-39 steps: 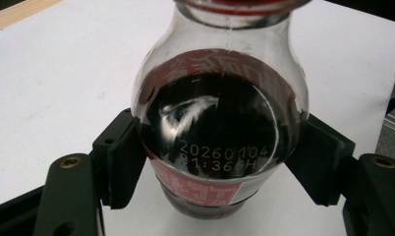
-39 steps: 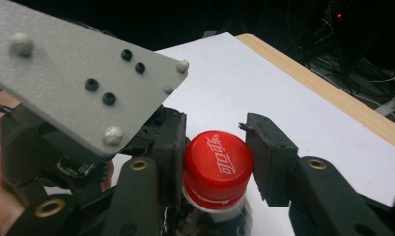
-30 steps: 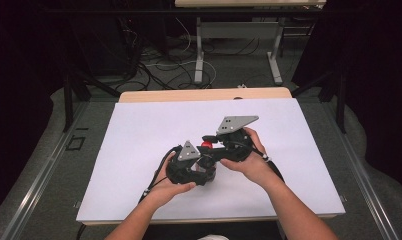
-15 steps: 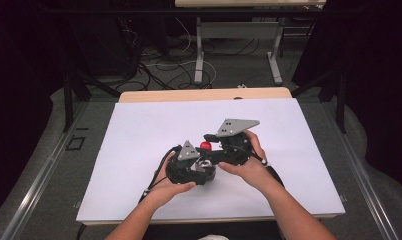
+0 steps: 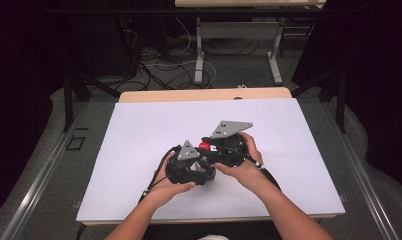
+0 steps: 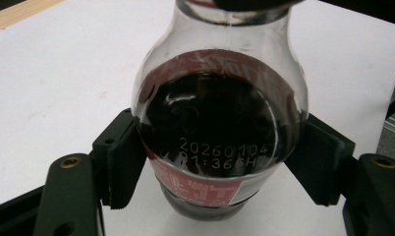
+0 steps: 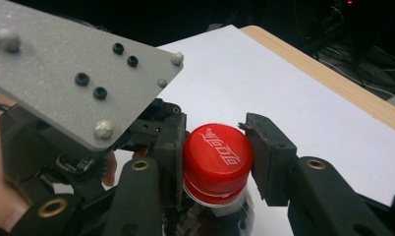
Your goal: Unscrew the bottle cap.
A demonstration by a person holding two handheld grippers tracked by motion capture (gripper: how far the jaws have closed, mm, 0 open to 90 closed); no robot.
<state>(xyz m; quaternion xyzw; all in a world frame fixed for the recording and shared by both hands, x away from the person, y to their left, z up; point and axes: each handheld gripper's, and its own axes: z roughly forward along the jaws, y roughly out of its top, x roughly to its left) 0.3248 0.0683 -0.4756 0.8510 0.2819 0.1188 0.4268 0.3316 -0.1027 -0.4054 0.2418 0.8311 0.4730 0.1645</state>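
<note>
The bottle is what both grippers are working on, a small clear one with dark cola in it and a red label, held low over the big white sheet that covers the wooden table, about mid-table and a bit toward the person's side. Going down in size: the left gripper has it by the fat lower body. In the left gripper view you're looking at the base of the bottle, date code printed on it, with the ribbed black pads squeezed in on both sides, so that's a tight clamp. The right gripper sits right up against it, grey three-cornered plate on top, and it's on the red cap. Its jaws have just been opening a little and closing again with the cap between them. In the right gripper view the left-hand pad is flat against the cap, and the other pad is right at its edge, so it looks pinched shut on it. In the high view the cap is just a tiny red dot between the two tools, with both of the person's hands wrapped around the gripper bodies.
</note>
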